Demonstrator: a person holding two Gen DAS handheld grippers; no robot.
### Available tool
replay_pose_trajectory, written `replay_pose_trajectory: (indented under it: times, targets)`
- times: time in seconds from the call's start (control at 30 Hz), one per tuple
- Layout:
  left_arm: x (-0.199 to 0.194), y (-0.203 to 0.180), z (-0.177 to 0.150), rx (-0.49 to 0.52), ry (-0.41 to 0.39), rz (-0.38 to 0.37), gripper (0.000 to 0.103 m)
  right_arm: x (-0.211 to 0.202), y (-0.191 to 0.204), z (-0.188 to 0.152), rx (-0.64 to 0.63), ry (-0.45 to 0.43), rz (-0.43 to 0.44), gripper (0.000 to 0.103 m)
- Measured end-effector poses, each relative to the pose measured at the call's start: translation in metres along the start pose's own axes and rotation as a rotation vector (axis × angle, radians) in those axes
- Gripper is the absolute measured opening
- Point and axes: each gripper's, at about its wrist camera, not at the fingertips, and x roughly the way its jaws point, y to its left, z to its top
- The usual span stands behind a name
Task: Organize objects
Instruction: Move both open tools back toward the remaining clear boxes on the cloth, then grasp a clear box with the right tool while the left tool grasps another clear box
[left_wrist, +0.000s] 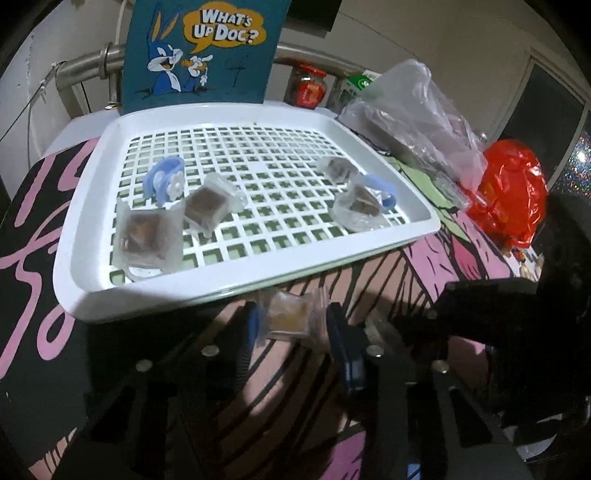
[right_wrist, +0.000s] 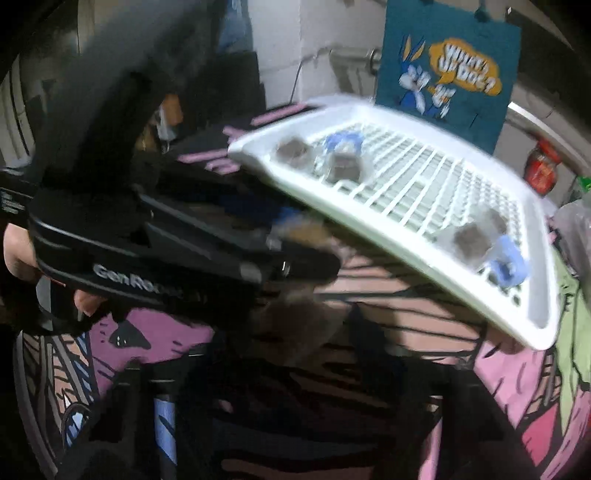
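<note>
A white slotted tray (left_wrist: 85, 273) lies on the patterned table and holds several clear-wrapped brown snack packets (left_wrist: 205, 206) and two blue hair clips (left_wrist: 164, 179). My left gripper (left_wrist: 291, 319) is shut on a wrapped tan snack packet (left_wrist: 286, 314), just in front of the tray's near rim. The right gripper's black body (left_wrist: 480, 314) shows at right in the left wrist view. In the blurred right wrist view, the left gripper (right_wrist: 288, 236) with its packet is beside the tray (right_wrist: 406, 251). My right gripper's own fingers (right_wrist: 166, 424) are dark and blurred at the bottom; its state is unclear.
A blue cartoon-rabbit sign (left_wrist: 203, 51) stands behind the tray. A clear plastic bag (left_wrist: 413, 110), a red plastic bag (left_wrist: 513, 195) and a red-lidded jar (left_wrist: 306, 86) sit to the right. The table has a pink and black cloth (left_wrist: 461, 251).
</note>
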Motion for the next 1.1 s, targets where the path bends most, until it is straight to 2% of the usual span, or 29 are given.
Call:
replay_pose_trajectory:
  times: [0.13, 0.4, 0.57, 0.73, 0.8, 0.9, 1.1]
  targets:
    - [-0.006, 0.004, -0.006, -0.014, -0.006, -0.003, 0.026, -0.004, 0.002, -0.007, 0.014, -0.008, -0.002, 0.032]
    - [-0.036, -0.002, -0.021, -0.012, -0.075, -0.003, 0.026, -0.029, -0.007, -0.017, 0.108, -0.097, -0.035, 0.031]
    - [-0.044, -0.014, -0.022, 0.024, -0.138, 0.017, 0.026, -0.046, -0.019, -0.014, 0.2, -0.173, -0.118, 0.031]
    - [-0.05, -0.017, -0.023, 0.061, -0.205, 0.079, 0.026, -0.063, -0.027, -0.012, 0.261, -0.274, -0.183, 0.031]
    - [-0.049, -0.017, -0.025, 0.077, -0.218, 0.108, 0.026, -0.063, -0.029, -0.013, 0.267, -0.284, -0.204, 0.031]
    - [-0.048, -0.017, -0.025, 0.084, -0.217, 0.111, 0.026, -0.059, -0.032, -0.017, 0.281, -0.262, -0.2, 0.031]
    - [-0.051, -0.02, -0.027, 0.096, -0.231, 0.12, 0.026, -0.062, -0.03, -0.021, 0.286, -0.29, -0.207, 0.031]
